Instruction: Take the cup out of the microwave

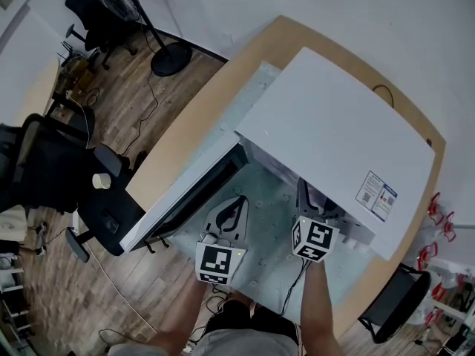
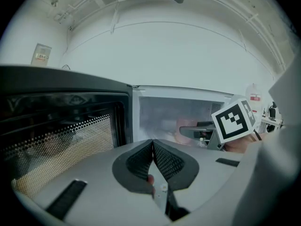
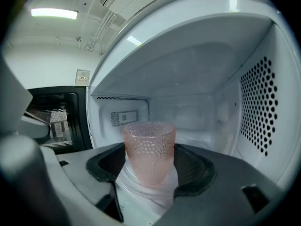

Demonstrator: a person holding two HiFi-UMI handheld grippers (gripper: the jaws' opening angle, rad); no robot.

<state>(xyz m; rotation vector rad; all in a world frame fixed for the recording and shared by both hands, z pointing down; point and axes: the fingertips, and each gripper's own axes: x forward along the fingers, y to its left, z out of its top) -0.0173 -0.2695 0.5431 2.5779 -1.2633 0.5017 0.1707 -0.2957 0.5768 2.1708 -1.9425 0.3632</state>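
Note:
The white microwave [image 1: 334, 124] stands on a round wooden table [image 1: 185, 136] with its dark-windowed door [image 1: 189, 199] swung open to the left. A pink dimpled cup [image 3: 149, 149] stands upright inside the cavity, and my right gripper [image 3: 149, 160] is shut on it, a pad against each side. From the left gripper view the cup [image 2: 185, 127] is a faint pink shape in the cavity beside the right gripper [image 2: 194, 132]. My left gripper [image 2: 153, 144] is shut on nothing and hovers in front of the open door. In the head view the left gripper [image 1: 236, 202] is outside and the right gripper [image 1: 306, 199] reaches under the microwave's top.
The cavity's right wall [image 3: 261, 107] with its vent holes is close to the cup. Black office chairs [image 1: 52, 162] and a round stand base [image 1: 171, 59] are on the wood floor to the left. A paper cup [image 1: 101, 181] rests on one chair.

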